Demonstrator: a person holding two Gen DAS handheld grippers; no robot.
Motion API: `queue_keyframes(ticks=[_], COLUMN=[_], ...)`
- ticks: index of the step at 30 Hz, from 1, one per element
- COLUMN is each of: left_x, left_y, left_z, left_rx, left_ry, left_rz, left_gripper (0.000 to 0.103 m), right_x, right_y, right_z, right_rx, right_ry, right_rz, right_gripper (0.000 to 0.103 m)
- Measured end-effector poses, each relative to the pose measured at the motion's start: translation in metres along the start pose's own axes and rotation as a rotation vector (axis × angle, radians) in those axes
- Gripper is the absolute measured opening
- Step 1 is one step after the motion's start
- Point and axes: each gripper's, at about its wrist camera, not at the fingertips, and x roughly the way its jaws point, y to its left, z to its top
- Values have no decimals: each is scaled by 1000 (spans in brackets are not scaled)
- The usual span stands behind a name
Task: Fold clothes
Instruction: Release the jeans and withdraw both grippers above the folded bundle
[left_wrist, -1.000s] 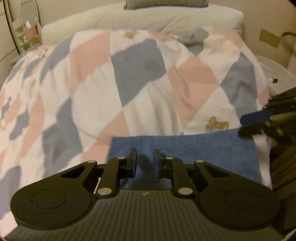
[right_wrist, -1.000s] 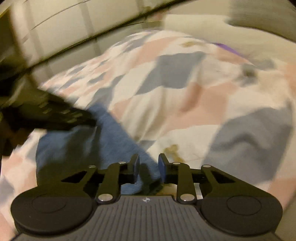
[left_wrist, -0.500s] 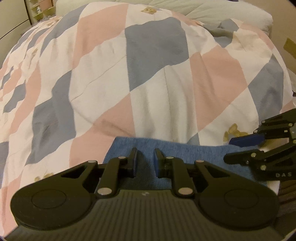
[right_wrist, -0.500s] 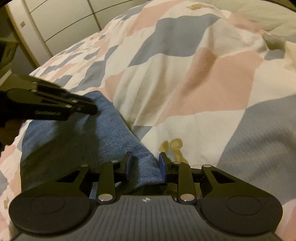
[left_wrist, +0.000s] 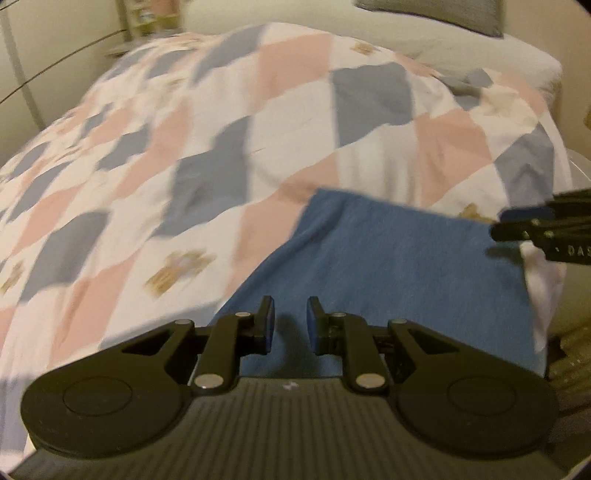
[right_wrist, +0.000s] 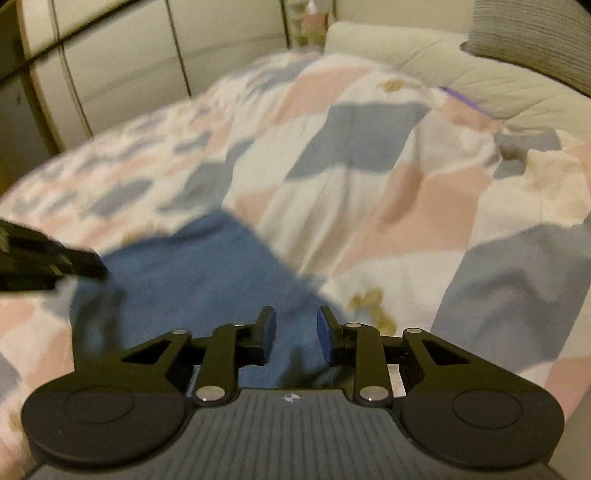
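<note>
A folded blue cloth (left_wrist: 388, 258) lies flat on the checked duvet (left_wrist: 221, 147) near the bed's front edge. My left gripper (left_wrist: 290, 319) hovers over the cloth's near left part, fingers a little apart with nothing pinched between them. My right gripper (right_wrist: 295, 328) stands open over the cloth (right_wrist: 207, 277) at its near right corner, and the fabric shows below the gap. Each gripper appears in the other's view: the right one (left_wrist: 535, 225) at the cloth's far right corner, the left one (right_wrist: 48, 262) at the cloth's left edge.
The pink, grey and white duvet (right_wrist: 369, 166) covers the whole bed. A long cream pillow (left_wrist: 406, 40) and a grey cushion (right_wrist: 535, 40) lie at the head. Pale wardrobe doors (right_wrist: 129, 74) stand along the bed's left side.
Both grippers have pulled back and up from the cloth. The right gripper's fingers straddled the cloth's corner half a second ago and now sit above it. The views are blurred by motion.
</note>
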Motion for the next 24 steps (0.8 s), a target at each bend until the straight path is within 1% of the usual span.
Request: queue_keyframes(ticks=[1,3,4,5,6,7,9,12,15,17,18,19,21,23,24], left_x=[4,21,33,44,51,52,37,4,-21,-22,-18,-12,1,-3,-7], left_y=[7,18,20,21,22,26,37,44,36,21,12,3,-13,-24,-29], left_z=[-5,-8,-8,-7,-5,-4,-4,-13,-23,-29,-31,-33,-36,-29,-24], left_rx=[-22,-54,-54,-48,-44,-53,-124,-223,-299,-341,-359,-376,-411,-469,-499], left_ry=[5,5,11,24,37,42,14,-23,-37,-22,-2,28,92,104,104], left_rz=[4,-10,-14,8,45,75,66,50,43,41,55,100,200,270,295], left_gripper=[16,16,17,17,16,16,16,15,15,15,15,15,15,14,14], right_x=[6,18,22,25,26,24,18,16,37,63,78,93,99,102,100], right_y=[2,4,4,4,5,8,13,21,22,15,8,2,-5,-12,-14], right_z=[-4,-8,-5,-1,5,13,29,50,60,63,65,66,80,94,102], right_rx=[-10,-37,-42,-47,-49,-64,-97,-153,-256,-311,-330,-350,-399,-450,-470], right_ry=[17,40,52,65,77,77,53,34,67,118,151,183,199,210,199], right_rz=[-18,-54,-64,-72,-73,-71,-23,81,172,220,246,273,336,401,428], right_gripper=[29,22,21,19,19,19,24,24,24,23,22,22,18,15,21])
